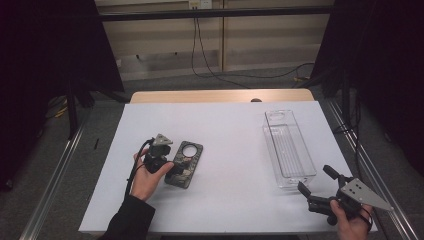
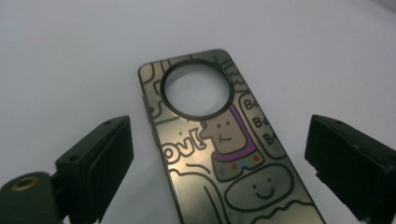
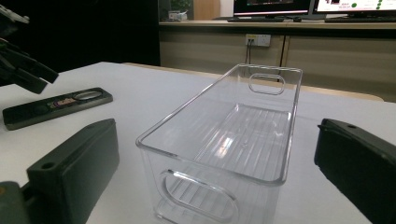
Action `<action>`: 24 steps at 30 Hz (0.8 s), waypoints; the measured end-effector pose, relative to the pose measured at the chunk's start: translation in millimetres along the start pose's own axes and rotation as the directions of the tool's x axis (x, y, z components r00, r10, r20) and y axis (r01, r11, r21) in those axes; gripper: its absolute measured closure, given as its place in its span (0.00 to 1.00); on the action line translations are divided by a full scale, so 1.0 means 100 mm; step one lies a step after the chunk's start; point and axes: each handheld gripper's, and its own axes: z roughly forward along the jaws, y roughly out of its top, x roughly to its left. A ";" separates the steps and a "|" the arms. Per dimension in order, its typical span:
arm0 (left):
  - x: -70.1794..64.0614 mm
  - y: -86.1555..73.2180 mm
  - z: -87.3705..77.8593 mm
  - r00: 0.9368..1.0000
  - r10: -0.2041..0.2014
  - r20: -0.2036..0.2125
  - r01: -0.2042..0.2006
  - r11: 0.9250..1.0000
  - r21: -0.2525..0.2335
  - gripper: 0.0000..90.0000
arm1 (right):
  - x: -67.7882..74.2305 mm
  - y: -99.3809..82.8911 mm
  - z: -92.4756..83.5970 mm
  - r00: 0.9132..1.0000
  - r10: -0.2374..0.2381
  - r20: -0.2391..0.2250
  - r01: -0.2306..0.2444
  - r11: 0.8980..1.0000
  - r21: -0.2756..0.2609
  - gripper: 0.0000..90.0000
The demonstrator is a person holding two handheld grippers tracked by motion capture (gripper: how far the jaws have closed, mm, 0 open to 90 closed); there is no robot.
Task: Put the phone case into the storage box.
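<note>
A dark phone case (image 1: 186, 161) printed with cartoon figures, with a round hole near its far end, lies flat on the white table cover. My left gripper (image 1: 175, 168) is at its near end. In the left gripper view the case (image 2: 224, 154) lies between and below my open jaws (image 2: 219, 137), which are not touching it. My right gripper (image 1: 315, 178) is open near the front right corner, pointing at the near end of a clear plastic bin (image 1: 290, 179). The empty bin (image 3: 187, 105) stands just beyond the open right gripper (image 3: 217, 140), and the case (image 3: 56, 105) lies far left.
The white cover (image 1: 225, 125) spans the table, with a wooden strip (image 1: 220, 95) at the far edge. Metal rails run along both sides. Black curtains hang left and right, and cables lie on the floor behind the table.
</note>
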 end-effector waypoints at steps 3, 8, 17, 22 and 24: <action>0.00 0.07 0.09 1.000 -0.008 -0.010 0.008 0.999 0.047 0.10 | 0.00 0.00 0.01 1.000 -0.001 -0.001 0.001 1.000 0.000 0.00; -0.01 0.19 0.18 1.000 0.007 -0.006 -0.006 0.995 0.103 0.09 | 0.00 0.00 0.00 1.000 0.001 -0.001 -0.001 1.000 0.001 0.00; -0.07 0.17 0.29 0.999 0.012 -0.038 -0.005 0.984 0.178 0.09 | 0.00 0.00 0.01 1.000 -0.002 -0.004 0.002 1.000 0.004 0.00; -0.09 0.18 0.35 0.999 0.005 -0.040 0.004 0.979 0.206 0.07 | 0.00 -0.01 0.01 1.000 0.001 -0.002 -0.001 1.000 0.004 0.00; -0.11 0.19 0.37 0.998 0.022 -0.051 -0.010 0.976 0.218 0.06 | 0.00 -0.01 0.01 1.000 0.001 -0.004 -0.001 1.000 0.005 0.00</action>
